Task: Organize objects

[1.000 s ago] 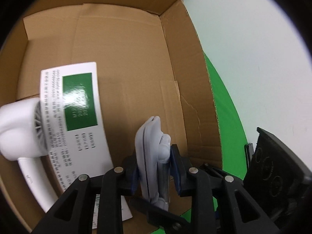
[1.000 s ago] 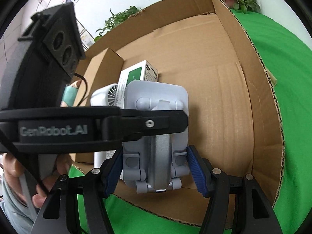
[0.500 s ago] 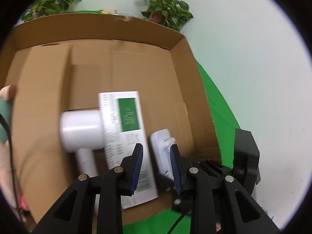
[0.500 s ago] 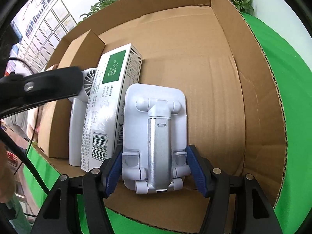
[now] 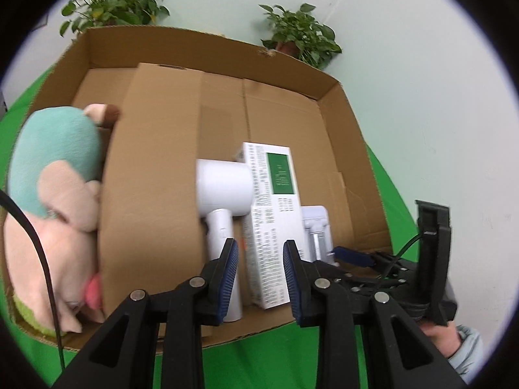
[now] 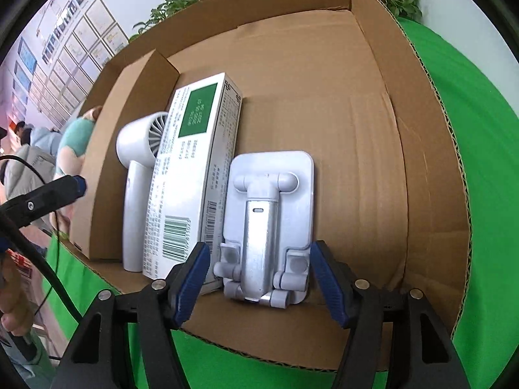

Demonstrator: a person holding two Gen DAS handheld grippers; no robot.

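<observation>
While your right gripper (image 6: 259, 278) brackets the phone stand (image 6: 269, 227) with jaws apart, withdraw straight; your left gripper (image 5: 259, 275) is open, empty.

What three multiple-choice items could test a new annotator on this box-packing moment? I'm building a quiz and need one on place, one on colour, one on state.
1. Where does the white phone stand lie?
A. Right of the white carton
B. Left of the hair dryer
C. Outside the box

2. What colour is the panel on the white carton?
A. Red
B. Green
C. Blue

3. How do the jaws of the right gripper stand?
A. Shut on the carton
B. Shut on the plush toy
C. Open, either side of the stand

Answers: 1 A, the stand lies along the carton's right side in the cardboard box. 2 B, the panel is green. 3 C, gaps show beside the stand.
</observation>
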